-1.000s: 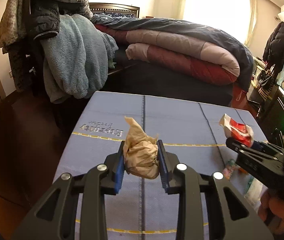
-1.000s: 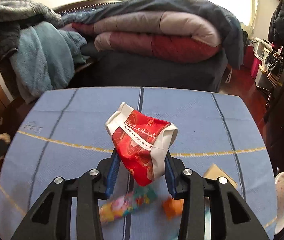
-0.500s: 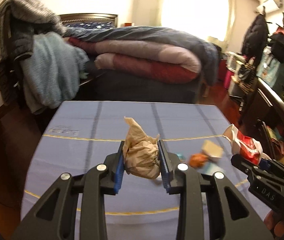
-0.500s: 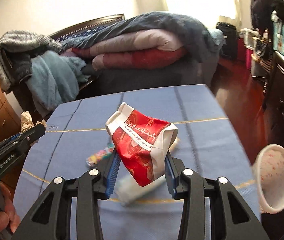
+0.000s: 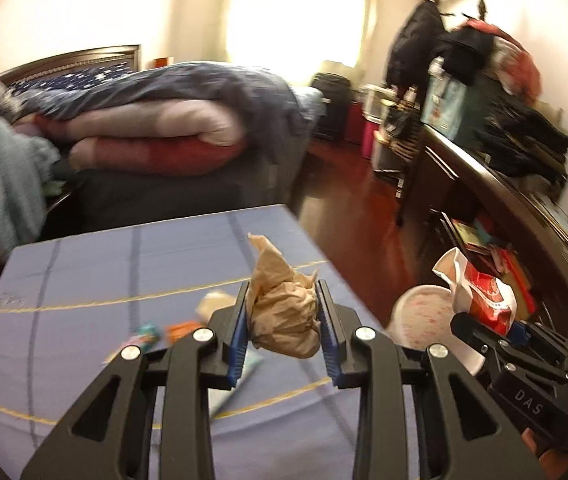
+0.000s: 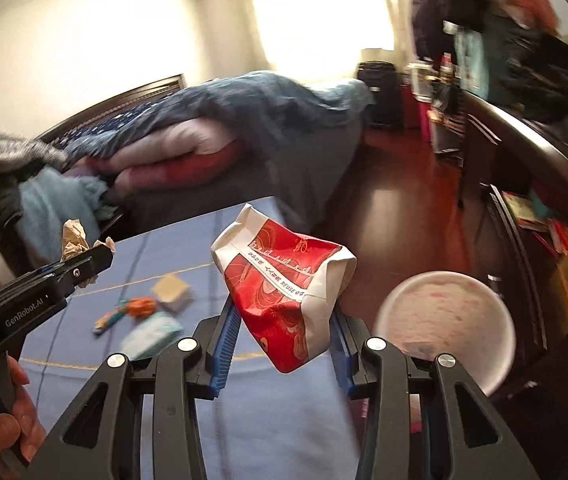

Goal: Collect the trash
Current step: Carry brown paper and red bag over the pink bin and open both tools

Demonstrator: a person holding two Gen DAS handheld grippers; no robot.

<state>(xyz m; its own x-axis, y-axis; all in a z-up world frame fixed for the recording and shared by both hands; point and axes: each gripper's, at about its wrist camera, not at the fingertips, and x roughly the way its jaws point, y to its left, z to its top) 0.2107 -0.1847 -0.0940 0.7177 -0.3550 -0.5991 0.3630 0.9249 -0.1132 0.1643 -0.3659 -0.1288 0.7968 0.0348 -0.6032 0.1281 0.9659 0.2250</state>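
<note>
Left claw (image 5: 284, 328) clamped on the brown paper wad (image 5: 284, 316), right claw (image 6: 279, 344) clamped on the red paper bag (image 6: 284, 296), both beside the pink bin (image 6: 444, 320) (mouth open). Best released only once directly over the bin.

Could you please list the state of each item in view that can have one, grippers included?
Left gripper: shut on the crumpled brown paper.
Crumpled brown paper: balled up, held off the table.
Right gripper: shut on the red and white paper bag.
Red and white paper bag: crumpled, held off the table.
Trash bin: open, beside the table.
Tissue pack: lying on the table.
Orange wrapper: lying on the table.
</note>
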